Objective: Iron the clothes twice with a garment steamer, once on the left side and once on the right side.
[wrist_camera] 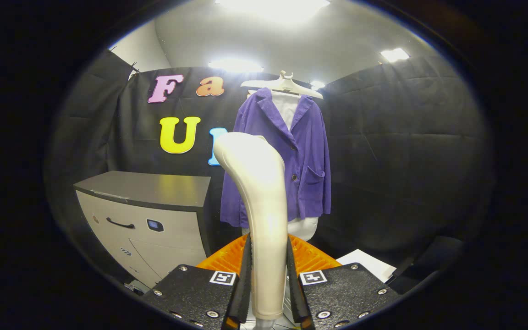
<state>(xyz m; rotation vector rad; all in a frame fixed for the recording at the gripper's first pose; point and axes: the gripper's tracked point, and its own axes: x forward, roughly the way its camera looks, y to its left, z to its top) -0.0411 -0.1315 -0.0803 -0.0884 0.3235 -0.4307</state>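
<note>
Writing and labels: I can read no brand name on any item from my remote feed. The cabinet (pixel 154 215) carries a small dark panel on its front and a faint mark lower down, both too small for me to make out. Each half of the gripper (pixel 267 279) body bears a square black-and-white coded tag on its top face, one on either side of the handle; these are patterns, not text.

Jaws: I find them drawn in narrow, both pressing on the handle of the garment steamer (pixel 259 206), one finger on each flank. The fingers (pixel 244 279) run up the sides of the lower handle with no gap that I can see. The steamer stands close to upright between them, its pale glossy body rising and bending over to the left at the head. The bottom of the handle passes below the fingers.

Task item: the purple jacket (pixel 307 160) hangs beyond the steamer on a white hanger (pixel 284 85), over a white form (pixel 304 225), against the black cloth wall. Two dark buttons and a patch pocket show on its front. The steamer head overlaps the jacket's left edge as I see it; whether they touch I cannot tell.

Other: an orange ribbed part (pixel 310 256) lies just ahead of the fingers. The cabinet stands left of the jacket, with a dark top and a dark drawer handle.
</note>
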